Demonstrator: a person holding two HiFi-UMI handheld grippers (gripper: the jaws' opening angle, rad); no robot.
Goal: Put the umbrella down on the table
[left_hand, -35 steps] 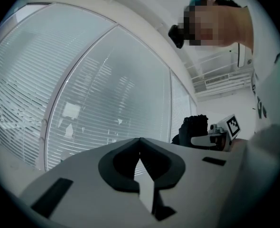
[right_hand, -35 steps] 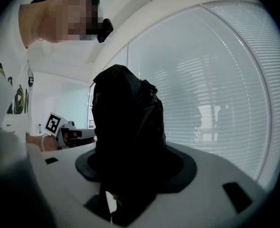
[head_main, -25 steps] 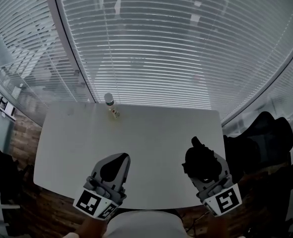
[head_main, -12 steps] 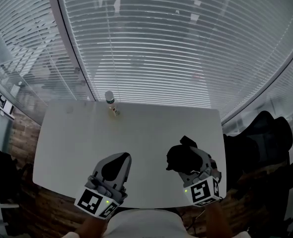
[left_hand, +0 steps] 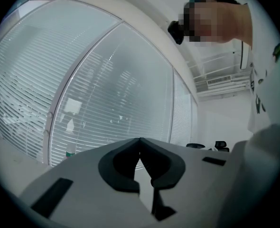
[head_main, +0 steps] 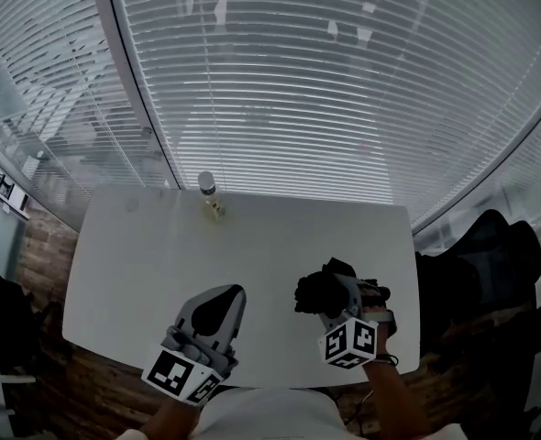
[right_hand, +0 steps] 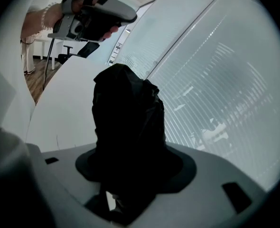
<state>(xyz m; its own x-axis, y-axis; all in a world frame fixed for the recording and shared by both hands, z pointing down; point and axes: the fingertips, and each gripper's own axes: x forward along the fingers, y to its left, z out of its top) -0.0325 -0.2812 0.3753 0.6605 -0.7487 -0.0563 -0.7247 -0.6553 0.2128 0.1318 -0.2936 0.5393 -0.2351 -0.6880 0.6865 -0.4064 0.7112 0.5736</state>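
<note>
— Holding anything, the right gripper [head_main: 330, 293]?
— Yes, the black umbrella [head_main: 313, 291] is clamped between its jaws, sticking out ahead, over the table's [head_main: 142, 264] right side.
— Left gripper [head_main: 221, 298]?
— Jaws together, empty.

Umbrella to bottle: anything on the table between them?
No; the head view shows only bare table between the umbrella and the bottle.

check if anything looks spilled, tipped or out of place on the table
Nothing stands out. The small capped bottle stands upright at the far edge of the white table, and the black folded umbrella is gripped in the right gripper.
</note>
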